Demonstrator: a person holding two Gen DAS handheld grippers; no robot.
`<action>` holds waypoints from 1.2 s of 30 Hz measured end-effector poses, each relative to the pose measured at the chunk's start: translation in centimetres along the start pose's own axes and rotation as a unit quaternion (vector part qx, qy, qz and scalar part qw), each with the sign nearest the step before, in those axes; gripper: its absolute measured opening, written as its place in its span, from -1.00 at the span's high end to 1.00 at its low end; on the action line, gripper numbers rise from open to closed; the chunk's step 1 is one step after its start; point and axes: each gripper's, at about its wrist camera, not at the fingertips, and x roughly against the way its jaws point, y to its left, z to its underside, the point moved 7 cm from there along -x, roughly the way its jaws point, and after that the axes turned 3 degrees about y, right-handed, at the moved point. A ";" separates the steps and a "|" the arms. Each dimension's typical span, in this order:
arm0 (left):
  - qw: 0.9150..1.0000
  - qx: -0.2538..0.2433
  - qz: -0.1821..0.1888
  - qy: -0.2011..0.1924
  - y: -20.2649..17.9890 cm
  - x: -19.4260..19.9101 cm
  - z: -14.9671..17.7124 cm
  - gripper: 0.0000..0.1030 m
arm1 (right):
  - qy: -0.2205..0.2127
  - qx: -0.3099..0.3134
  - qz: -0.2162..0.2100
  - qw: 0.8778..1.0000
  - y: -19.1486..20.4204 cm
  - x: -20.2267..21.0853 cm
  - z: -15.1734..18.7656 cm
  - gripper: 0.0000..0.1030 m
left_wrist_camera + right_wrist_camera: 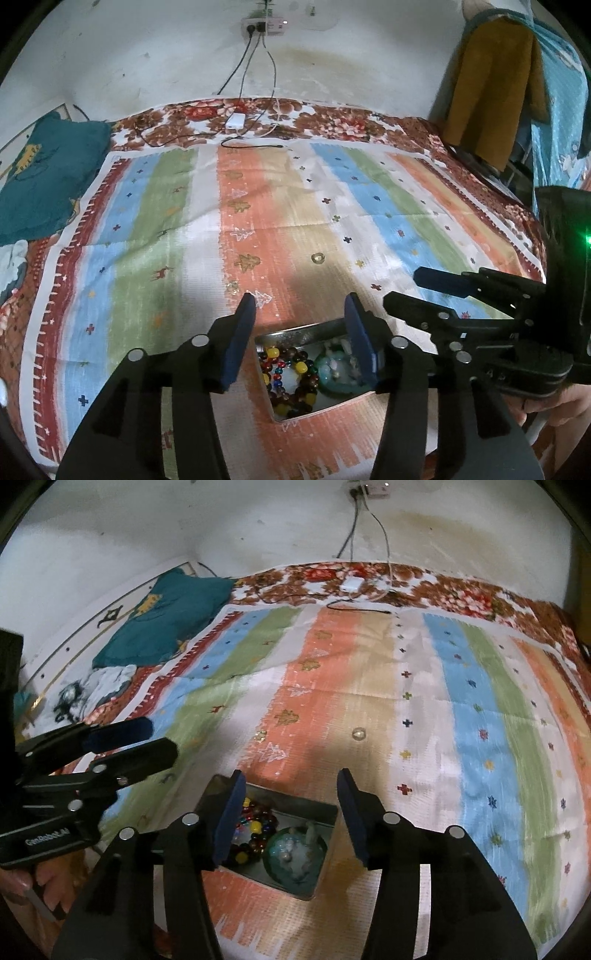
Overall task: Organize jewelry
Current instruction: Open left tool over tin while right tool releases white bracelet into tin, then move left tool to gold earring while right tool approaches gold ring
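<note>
A square metal tin (pixel 295 329) (pixel 328 864) sits on the striped cloth near the front. In it lie a multicoloured bead bracelet (pixel 291 373) (pixel 255 827) and a teal round piece with pale bits on it (pixel 338 373) (pixel 295 853). A small ring (pixel 317 257) (pixel 357 733) lies alone on the cloth beyond the tin. My left gripper (pixel 301 306) is open and empty above the tin. My right gripper (pixel 290 781) is open and empty above the tin too. Each gripper shows from the side in the other's view (pixel 402 288) (pixel 162 738).
The striped cloth (pixel 258 206) covers a floral bedspread (pixel 332 122). A teal pillow (pixel 44 173) lies at the far left. A white charger (pixel 234 121) with cables lies by the wall. Clothes hang at the right (pixel 495 85).
</note>
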 end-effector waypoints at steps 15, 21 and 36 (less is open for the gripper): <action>1.000 0.018 -0.016 -0.010 1.6 -0.2 -0.5 -0.67 | 0.001 -0.019 0.016 1.000 -1.8 -0.4 -0.5 -0.67; 0.999 0.037 -0.016 0.000 2.5 -1.1 -0.7 -0.83 | -0.001 -0.022 0.028 0.999 -2.5 -0.5 -0.9 -0.83; 0.996 0.050 -0.037 0.057 5.1 -6.1 -1.5 -0.89 | 0.042 -0.045 0.049 0.997 -5.0 -4.5 -2.2 -0.85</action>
